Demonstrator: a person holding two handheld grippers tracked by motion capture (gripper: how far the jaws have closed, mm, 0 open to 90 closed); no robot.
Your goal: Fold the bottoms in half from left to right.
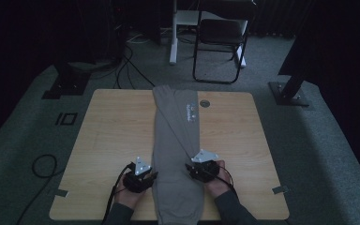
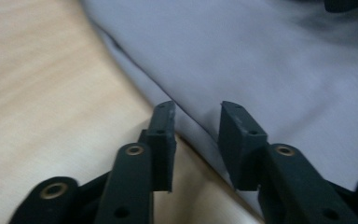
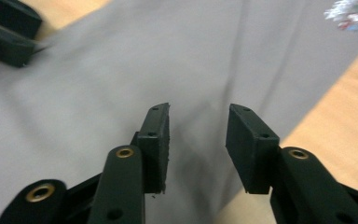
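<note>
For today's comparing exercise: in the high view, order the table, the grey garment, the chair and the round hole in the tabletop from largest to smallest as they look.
1. table
2. grey garment
3. chair, though it stands farther off
4. round hole

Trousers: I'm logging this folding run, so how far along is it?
Done: the grey trousers lie lengthwise on the table, legs folded into one strip. In hand: the left gripper and right gripper sit open at either edge near the person's end, gripping nothing yet. Left: probably grasping that end and folding it toward the far end.
</note>
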